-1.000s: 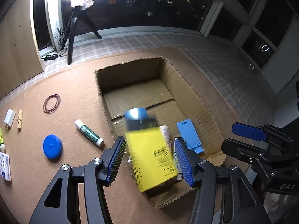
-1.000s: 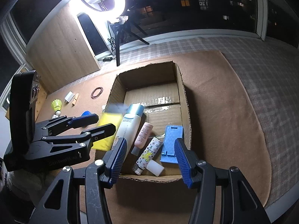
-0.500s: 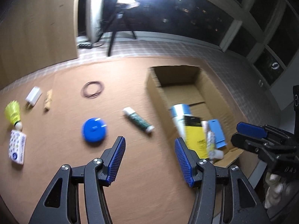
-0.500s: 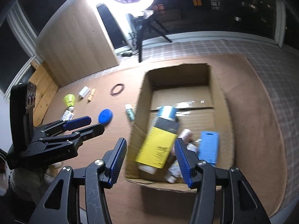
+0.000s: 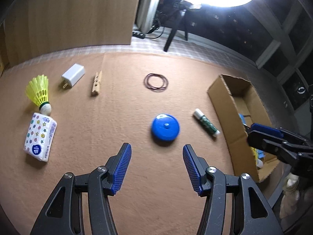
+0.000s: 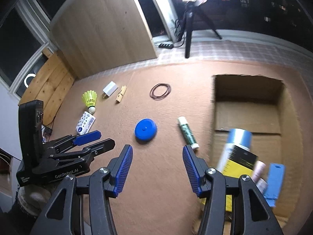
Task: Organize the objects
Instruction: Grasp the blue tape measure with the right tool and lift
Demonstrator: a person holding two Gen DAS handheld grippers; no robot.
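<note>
My left gripper [image 5: 156, 156] hangs open and empty over the brown mat, just short of a blue round disc [image 5: 165, 126]. A green-and-white stick [image 5: 205, 123] lies to the disc's right, beside the cardboard box [image 5: 225, 105]. My right gripper [image 6: 157, 156] is also open and empty, with the blue disc [image 6: 145, 129] ahead of it and the stick [image 6: 186, 132] near its right finger. In the cardboard box [image 6: 246, 113] lie a yellow-and-black bottle [image 6: 236, 154], a pink tube and a blue flat holder [image 6: 274, 178]. The left gripper [image 6: 84, 145] shows at the left of the right wrist view.
Further out on the mat lie a ring of rubber bands [image 5: 156, 82], a wooden clothespin [image 5: 96, 83], a white charger plug [image 5: 72, 75], a yellow shuttlecock [image 5: 40, 92] and a tissue pack [image 5: 40, 136]. A ring light on a tripod [image 6: 188, 19] and a wooden panel [image 5: 68, 13] stand behind.
Both grippers have swung left, away from the box and over the open mat. The yellow bottle that was between the left fingers a second ago now lies in the box.
</note>
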